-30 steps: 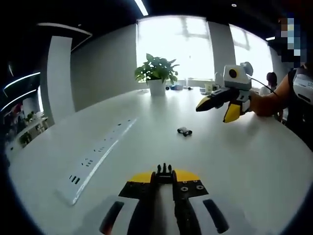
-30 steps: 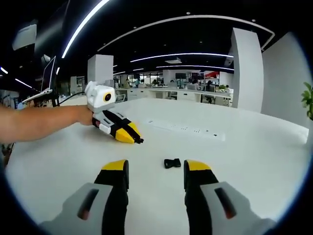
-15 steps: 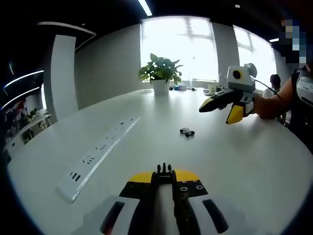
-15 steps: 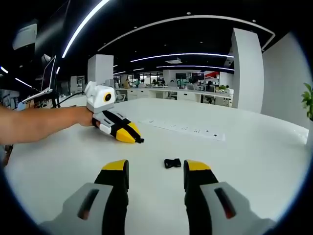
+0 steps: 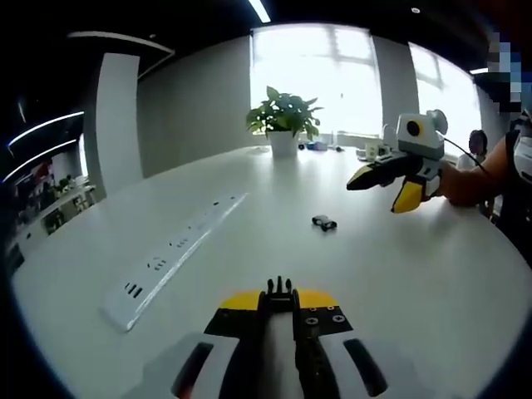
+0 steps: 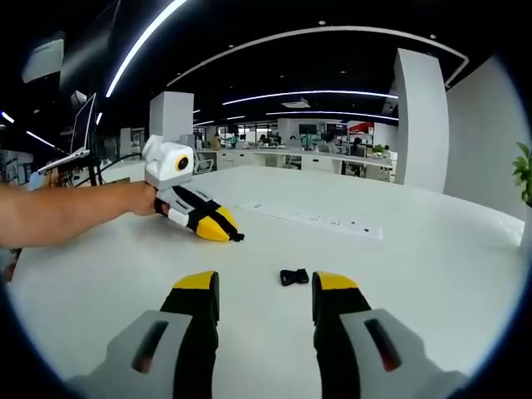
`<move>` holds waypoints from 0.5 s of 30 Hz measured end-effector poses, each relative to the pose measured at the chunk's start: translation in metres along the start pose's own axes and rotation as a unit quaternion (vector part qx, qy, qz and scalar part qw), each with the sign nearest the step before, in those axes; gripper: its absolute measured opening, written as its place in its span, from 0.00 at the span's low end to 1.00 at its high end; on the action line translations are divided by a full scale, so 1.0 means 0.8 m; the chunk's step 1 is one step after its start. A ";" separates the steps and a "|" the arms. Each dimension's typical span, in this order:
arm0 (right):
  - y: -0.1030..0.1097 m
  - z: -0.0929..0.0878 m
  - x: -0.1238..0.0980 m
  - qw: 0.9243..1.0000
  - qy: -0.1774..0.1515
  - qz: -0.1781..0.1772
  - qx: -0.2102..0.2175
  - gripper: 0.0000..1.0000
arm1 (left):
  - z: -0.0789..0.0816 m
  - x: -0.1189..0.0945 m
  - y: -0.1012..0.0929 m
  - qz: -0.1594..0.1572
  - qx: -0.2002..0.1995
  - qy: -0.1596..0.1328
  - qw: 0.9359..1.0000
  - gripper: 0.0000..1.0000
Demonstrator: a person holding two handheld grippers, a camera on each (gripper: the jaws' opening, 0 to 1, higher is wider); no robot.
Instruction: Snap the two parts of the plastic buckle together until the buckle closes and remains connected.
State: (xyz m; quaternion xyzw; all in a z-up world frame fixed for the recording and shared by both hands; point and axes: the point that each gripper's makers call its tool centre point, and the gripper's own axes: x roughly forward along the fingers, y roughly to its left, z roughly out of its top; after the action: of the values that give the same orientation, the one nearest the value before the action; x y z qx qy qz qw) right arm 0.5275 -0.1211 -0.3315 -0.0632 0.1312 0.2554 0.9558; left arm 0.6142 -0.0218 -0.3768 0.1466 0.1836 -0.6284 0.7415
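The left gripper pinched a small, light, stiff part; the other part lay before the open-jawed right gripper, best taken by its flat sides.

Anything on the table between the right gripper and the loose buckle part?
No. In the right gripper view, the loose buckle part lies just beyond the open right gripper, with only bare white table between them.

Seen from the white table, the left gripper is built of black jaws with yellow tips, round screws and grey shells with dark slots. The right gripper is coloured alike. A dark sleeveless top is worn.
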 end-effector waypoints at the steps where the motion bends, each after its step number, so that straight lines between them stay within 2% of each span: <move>1: 0.000 0.000 0.000 1.000 0.000 0.000 0.000 0.44 | 0.000 0.000 -0.001 0.001 0.000 0.002 1.000 0.10; 8: 0.003 0.000 -0.001 1.000 0.000 0.003 0.000 0.44 | 0.001 0.000 0.000 0.018 -0.004 0.003 1.000 0.10; 12: 0.003 0.000 -0.001 1.000 -0.002 0.002 0.001 0.44 | 0.011 -0.005 0.002 0.041 -0.026 -0.022 0.999 0.10; 15: 0.000 -0.002 0.003 1.000 0.000 0.002 0.002 0.44 | 0.016 -0.009 -0.001 0.055 -0.030 -0.028 0.998 0.10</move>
State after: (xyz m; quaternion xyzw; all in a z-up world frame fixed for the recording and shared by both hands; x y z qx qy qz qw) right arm 0.5287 -0.1203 -0.3339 -0.0613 0.1312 0.2569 0.9555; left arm 0.6139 -0.0215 -0.3618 0.1165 0.1732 -0.5846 0.7840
